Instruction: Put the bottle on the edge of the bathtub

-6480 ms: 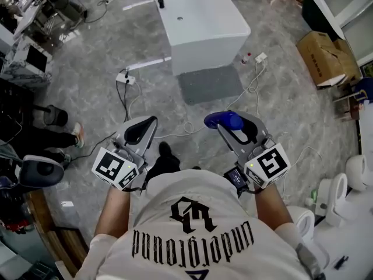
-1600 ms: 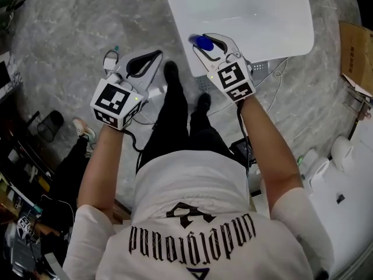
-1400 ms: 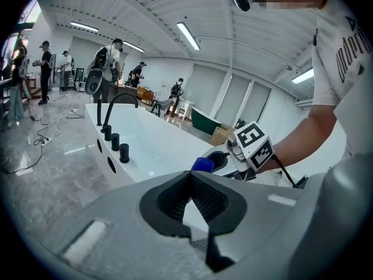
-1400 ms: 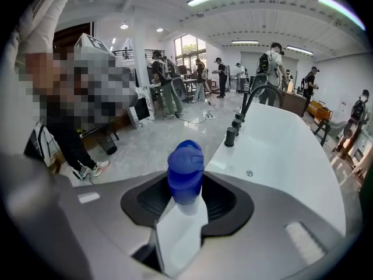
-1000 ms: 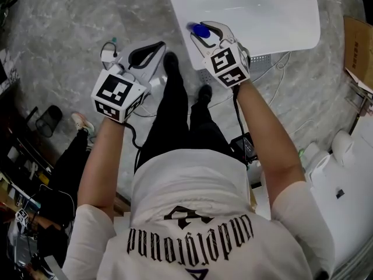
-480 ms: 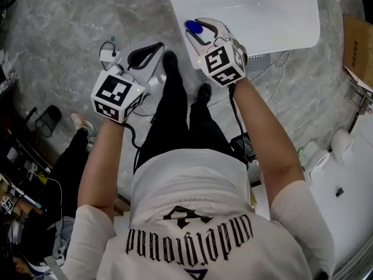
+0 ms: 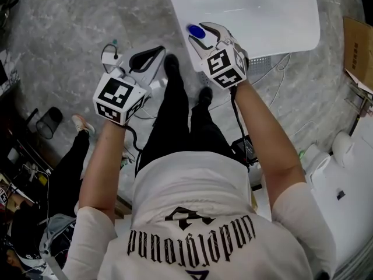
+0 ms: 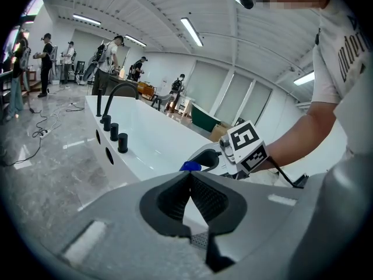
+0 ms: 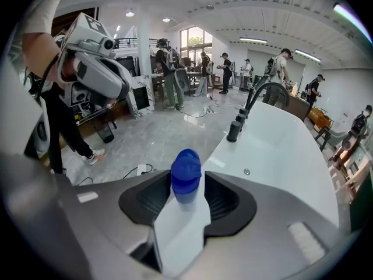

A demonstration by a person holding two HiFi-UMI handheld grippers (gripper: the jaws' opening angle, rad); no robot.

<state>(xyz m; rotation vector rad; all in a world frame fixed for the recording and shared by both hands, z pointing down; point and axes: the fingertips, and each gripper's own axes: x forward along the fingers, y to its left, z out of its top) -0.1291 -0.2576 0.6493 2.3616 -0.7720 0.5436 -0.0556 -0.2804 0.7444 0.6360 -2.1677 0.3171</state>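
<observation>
White plastic bottle with a blue cap [image 9: 186, 178] stands upright on the rim of the white bathtub [image 7: 265, 22]. The right gripper [image 7: 204, 35] straddles it, its jaws just opening and barely clear. The left gripper [image 8: 189, 175] is closed and empty.

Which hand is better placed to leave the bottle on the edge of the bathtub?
The right. The right gripper has the bottle between its jaws, which have just been opening, directly at the bathtub rim. The left gripper is shut, empty, and beside the tub above the floor.
</observation>
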